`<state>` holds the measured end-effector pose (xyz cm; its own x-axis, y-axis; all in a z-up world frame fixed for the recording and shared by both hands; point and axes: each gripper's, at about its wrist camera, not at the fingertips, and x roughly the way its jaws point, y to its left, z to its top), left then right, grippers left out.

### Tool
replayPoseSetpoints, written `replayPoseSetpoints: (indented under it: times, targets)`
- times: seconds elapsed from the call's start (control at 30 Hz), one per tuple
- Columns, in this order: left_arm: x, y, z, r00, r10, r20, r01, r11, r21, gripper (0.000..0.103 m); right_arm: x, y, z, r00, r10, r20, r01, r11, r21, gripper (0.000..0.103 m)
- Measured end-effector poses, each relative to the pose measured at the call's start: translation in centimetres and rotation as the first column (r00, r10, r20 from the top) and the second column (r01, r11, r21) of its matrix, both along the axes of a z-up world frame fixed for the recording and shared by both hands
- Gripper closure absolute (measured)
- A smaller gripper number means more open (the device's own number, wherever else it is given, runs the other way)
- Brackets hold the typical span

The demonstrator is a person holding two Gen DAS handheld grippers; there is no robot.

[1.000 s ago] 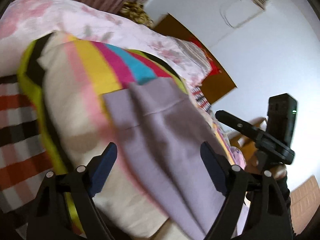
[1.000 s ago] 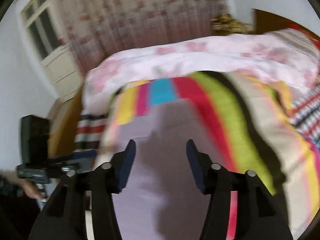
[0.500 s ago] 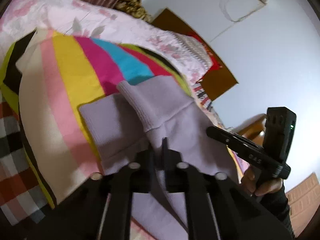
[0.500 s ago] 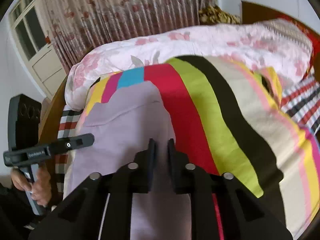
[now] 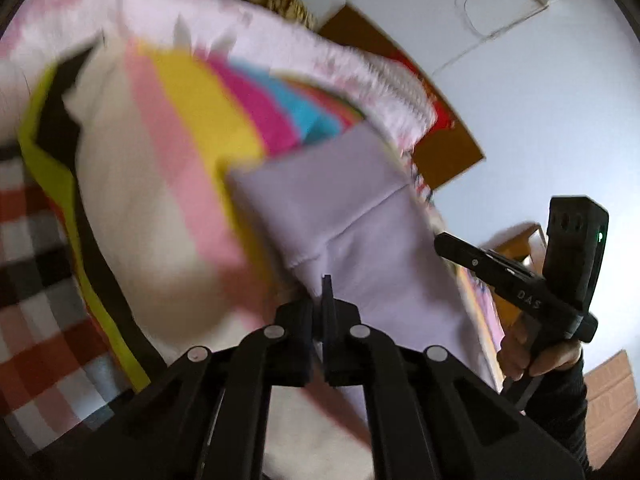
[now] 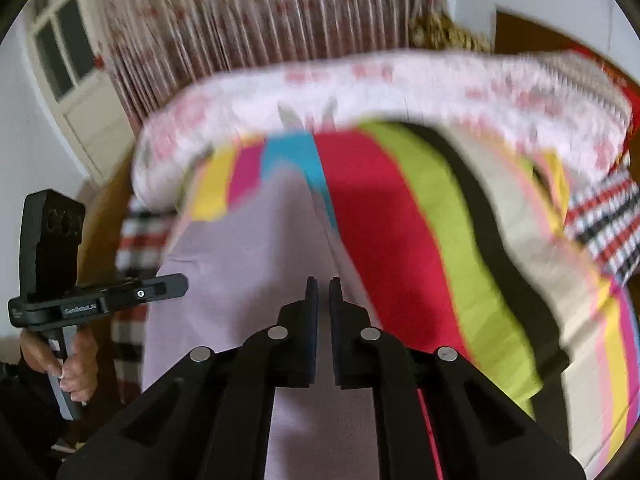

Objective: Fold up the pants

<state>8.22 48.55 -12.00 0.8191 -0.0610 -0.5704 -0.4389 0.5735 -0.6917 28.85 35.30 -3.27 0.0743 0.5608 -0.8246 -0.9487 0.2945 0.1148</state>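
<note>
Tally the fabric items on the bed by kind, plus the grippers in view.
Lilac pants: 1
Rainbow-striped blanket: 1
Pink floral quilt: 1
Checked sheet: 1
Grippers: 2, left gripper and right gripper, both shut
Total: 6

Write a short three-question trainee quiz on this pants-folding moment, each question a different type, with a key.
1. True or false: the left gripper has its jaws spread wide.
2. What do the lilac pants lie on? A) a bare wooden table B) a striped blanket C) a tiled floor
3. Fill in: in the right wrist view, the hand holding the other gripper's handle shows at the lower ____ of the picture.

Key
1. False: both it and the right gripper are shut, with pants fabric at the tips.
2. B, the striped blanket.
3. Left: the hand grips the handle there.
</note>
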Motion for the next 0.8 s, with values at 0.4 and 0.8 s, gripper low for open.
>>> replayPoseSetpoints:
  times: [0.4,0.8]
  targets:
    - [-1.6,-3.2,5.6,0.992,0.031,0.121,-0.054,0.980,0.189,0.029,-1.5,-9.3,2.5,1.000,0.007,-0.013,-0.006,0.991,0.136,0.047]
    - [2.4,-7.8,7.4,0.989,-0.083,-0.122,0.121,0.927,0.354,0.011,-4.6,-17.1,1.9,0.960,-0.228,0.163,0.227,0.974,0.022,0.040]
